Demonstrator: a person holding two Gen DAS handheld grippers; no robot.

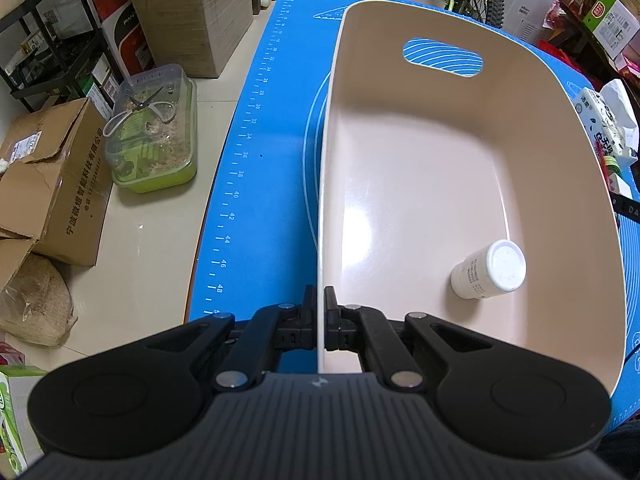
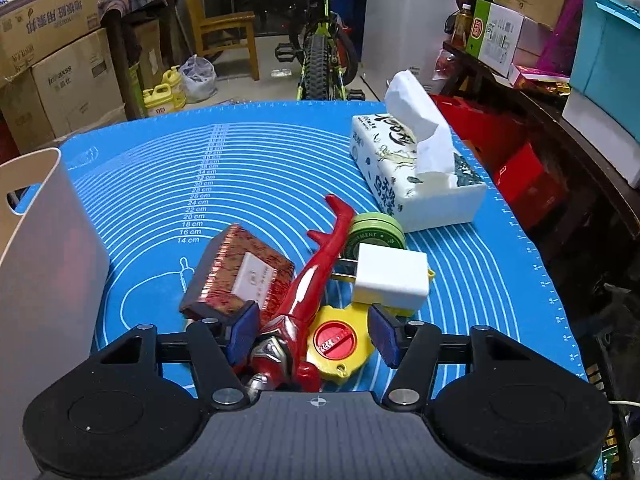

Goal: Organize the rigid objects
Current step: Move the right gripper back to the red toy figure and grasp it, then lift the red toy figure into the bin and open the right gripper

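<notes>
inside smooth beige bin (image 1: pixel 420 184), cylindrical white bottle (image 1: pixel 489 270)

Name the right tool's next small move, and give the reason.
Probably close the right tool on the red figure: it is open with the figure lying between its pads. The left tool grips the bin wall, and only the white bottle is inside.

A: Indoor light is falling evenly from overhead; a broad pale glare is spreading across the floor of the beige bin (image 1: pixel 400 184), and both views are staying sharp at centre.

B: The fisheye lens is bending the blue mat (image 2: pixel 256 168) edges into curves, and dim corners are darkening around the room. The white bottle (image 1: pixel 489 269) is casting only a faint, soft shadow.
</notes>
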